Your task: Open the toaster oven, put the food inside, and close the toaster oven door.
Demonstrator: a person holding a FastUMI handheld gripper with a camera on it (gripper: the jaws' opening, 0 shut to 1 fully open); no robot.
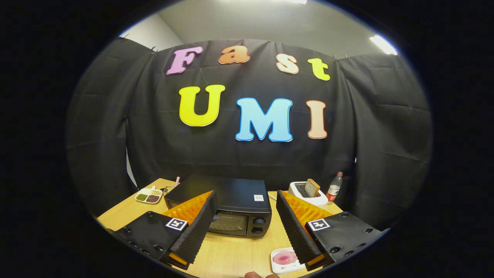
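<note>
One oven [231, 210] sits on the wooden counter [227, 255], toward the far edge and roughly midway along it, just ahead of the gripper [245, 208]. The oven is a dark box whose long axis runs side to side along the far edge; its glass door [228, 223] faces the gripper and stands upright and closed, with two knobs [257, 226] stacked one above the other at the right end of the front. The gripper's two fingers [198, 224] are spread wide with nothing between them but open counter, the left one overlapping the oven's left front corner in the view, the right one just right of the oven. One small white plate [283, 260] carrying one pink, round piece of food [285, 256] lies at the near edge, beside the right finger's tip. Toward the far right corner stands one white toaster [308, 195] with one slice of bread [312, 187] sticking up out of it, tilted, and one bottle [334, 188] upright just to its right. Near the far left corner lies one divided dish [148, 196] with several compartments of small, dark and pale contents; what they are I cannot tell.
</note>
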